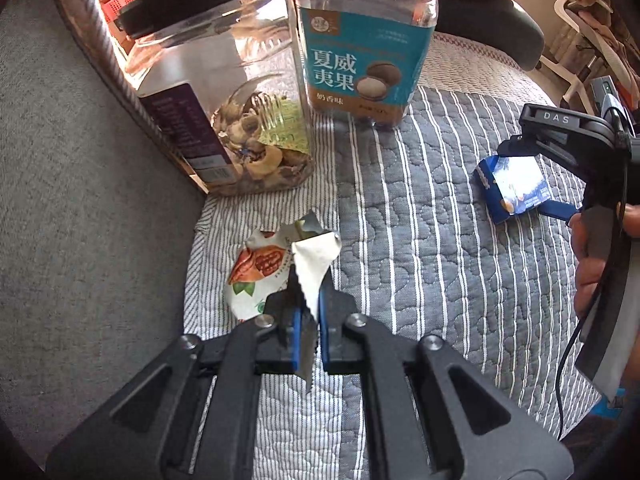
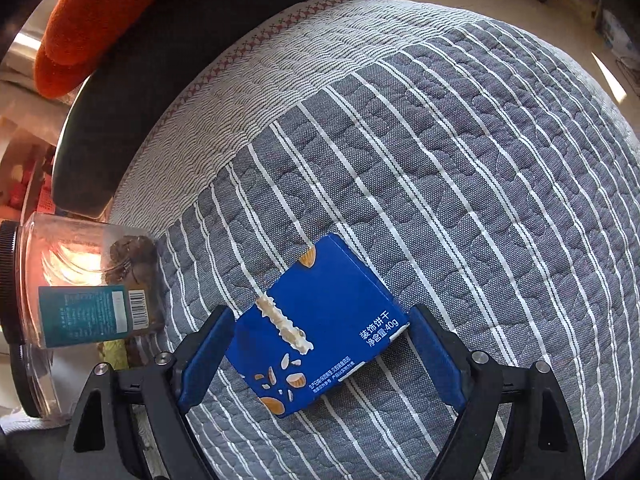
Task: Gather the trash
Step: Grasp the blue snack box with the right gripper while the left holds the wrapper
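Note:
My left gripper (image 1: 309, 312) is shut on a torn white snack wrapper (image 1: 280, 270) with a walnut picture, held just above the striped quilt (image 1: 420, 240). A blue biscuit box (image 2: 320, 328) lies on the quilt between the fingers (image 2: 208, 356) of my right gripper (image 2: 322, 350). The jaws stand wide around the box and touch its corners at most. The same box (image 1: 512, 188) and the right gripper (image 1: 520, 178) show at the right of the left wrist view.
Two clear jars with black lids stand at the back: one holding nut shells and wrappers (image 1: 224, 92), one with a teal label (image 1: 368, 44). The teal jar also shows in the right wrist view (image 2: 88, 300). A grey sofa surface (image 1: 80, 200) lies left. An orange cushion (image 2: 104, 24) sits beyond.

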`<state>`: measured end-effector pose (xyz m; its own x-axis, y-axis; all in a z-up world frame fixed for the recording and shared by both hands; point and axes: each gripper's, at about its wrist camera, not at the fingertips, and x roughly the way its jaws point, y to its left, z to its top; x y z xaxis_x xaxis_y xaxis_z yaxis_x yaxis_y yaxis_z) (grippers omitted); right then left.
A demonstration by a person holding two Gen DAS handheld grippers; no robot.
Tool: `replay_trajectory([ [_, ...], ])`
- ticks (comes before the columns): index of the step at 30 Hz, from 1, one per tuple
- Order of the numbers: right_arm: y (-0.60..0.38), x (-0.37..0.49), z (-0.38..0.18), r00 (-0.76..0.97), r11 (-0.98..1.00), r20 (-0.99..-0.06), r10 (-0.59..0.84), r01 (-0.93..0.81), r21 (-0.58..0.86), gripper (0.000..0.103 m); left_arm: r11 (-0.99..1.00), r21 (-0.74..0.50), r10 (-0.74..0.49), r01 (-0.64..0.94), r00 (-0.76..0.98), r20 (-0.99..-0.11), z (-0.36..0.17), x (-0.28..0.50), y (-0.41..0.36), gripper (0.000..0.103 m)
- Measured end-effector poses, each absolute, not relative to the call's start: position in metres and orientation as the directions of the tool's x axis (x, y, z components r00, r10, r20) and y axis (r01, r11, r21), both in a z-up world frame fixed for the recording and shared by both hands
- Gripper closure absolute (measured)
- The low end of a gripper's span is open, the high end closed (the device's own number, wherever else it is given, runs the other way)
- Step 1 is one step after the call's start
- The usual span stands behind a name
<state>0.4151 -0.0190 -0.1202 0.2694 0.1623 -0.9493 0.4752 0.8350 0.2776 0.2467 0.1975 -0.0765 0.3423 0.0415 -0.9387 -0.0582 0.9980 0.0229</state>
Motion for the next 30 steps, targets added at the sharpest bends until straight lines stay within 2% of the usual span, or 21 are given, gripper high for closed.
replay_trajectory([
  [5,-0.003,0.419,-0.125,0.282,0.862,-0.954,0.098,0.455,0.223,0.012,0.998,0.023,0.040,-0.052,0.346,-0.937,-0.076,0.243,0.195,0.095],
  [6,0.000,0.417,-0.124,0.285,0.873,-0.954,0.091,0.438,0.214,0.014,0.999,0.022,0.038,-0.048,0.347,-0.937,-0.075,0.243,0.194,0.095],
  [8,0.006,0.411,-0.124,0.293,0.893,-0.954,0.072,0.407,0.192,0.024,0.999,0.021,0.034,-0.041,0.355,-0.934,-0.074,0.241,0.191,0.095],
  [9,0.005,0.407,-0.122,0.301,0.899,-0.951,0.073,0.394,0.194,0.032,0.999,0.021,0.033,-0.038,0.357,-0.934,-0.073,0.240,0.189,0.095],
  [13,-0.017,0.390,-0.117,0.329,0.888,-0.923,0.202,0.336,0.314,0.055,1.000,0.016,0.022,-0.017,0.368,-0.929,-0.068,0.235,0.177,0.095],
  [16,-0.033,0.377,-0.109,0.349,0.857,-0.881,0.319,0.291,0.425,0.067,1.000,0.000,0.000,0.001,0.377,-0.926,-0.065,0.230,0.167,0.095],
  [18,-0.038,0.366,-0.096,0.364,0.858,-0.862,0.352,0.242,0.453,0.071,1.000,-0.009,-0.012,0.009,0.383,-0.924,-0.062,0.227,0.160,0.095],
  [22,-0.046,0.344,-0.071,0.371,0.896,-0.863,0.344,0.146,0.420,0.073,0.999,-0.033,-0.040,0.024,0.388,-0.921,-0.055,0.221,0.145,0.095],
  [30,-0.098,0.291,-0.032,0.395,0.921,-0.866,0.307,0.107,0.375,0.074,0.995,-0.044,-0.080,0.093,0.428,-0.900,-0.034,0.208,0.097,0.095],
])
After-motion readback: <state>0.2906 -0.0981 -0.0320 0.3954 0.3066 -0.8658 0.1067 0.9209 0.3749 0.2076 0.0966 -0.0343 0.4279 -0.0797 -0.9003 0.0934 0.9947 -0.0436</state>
